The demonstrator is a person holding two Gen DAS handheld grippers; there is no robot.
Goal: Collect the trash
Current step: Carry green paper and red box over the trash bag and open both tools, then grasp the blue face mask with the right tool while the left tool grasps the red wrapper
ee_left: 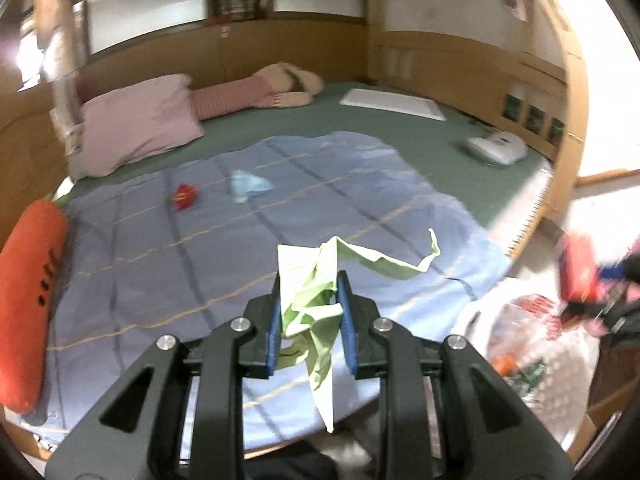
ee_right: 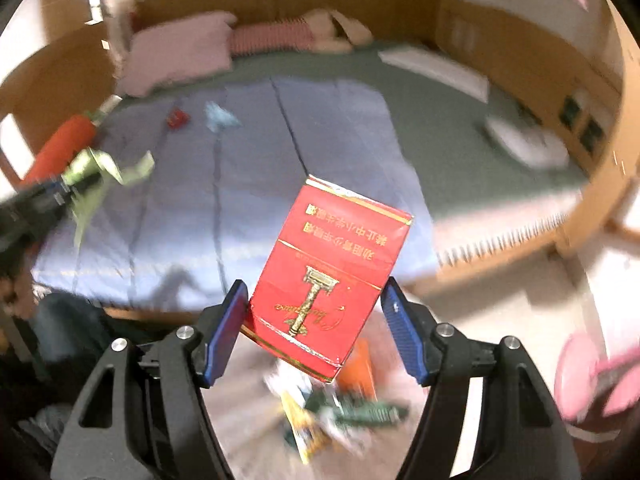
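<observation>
A bed (ee_left: 400,120) with a blue quilt (ee_left: 160,272) fills the left view; the left hand-held gripper (ee_left: 308,304) pinches green paper (ee_left: 312,300) at lower centre. In the right view, the right hand-held gripper (ee_right: 316,320) points down over blurred litter (ee_right: 340,412), spread wide, a red box (ee_right: 332,272) between its pads but clear of the right one.

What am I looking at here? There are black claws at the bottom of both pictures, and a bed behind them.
Each picture comes from a camera on a hand-held gripper; a person holds one in each hand. No robot arm is involved.

The first is the left wrist view. The left gripper is shut on crumpled green paper.

The second is the right wrist view. A red box sits between the right gripper's open fingers; gaps show on both sides, so it may be falling. Below it is a blurred trash pile.

On the blue blanket lie a small red scrap and a pale blue scrap. A carrot plush lies at the edge, a pink pillow further back.
</observation>
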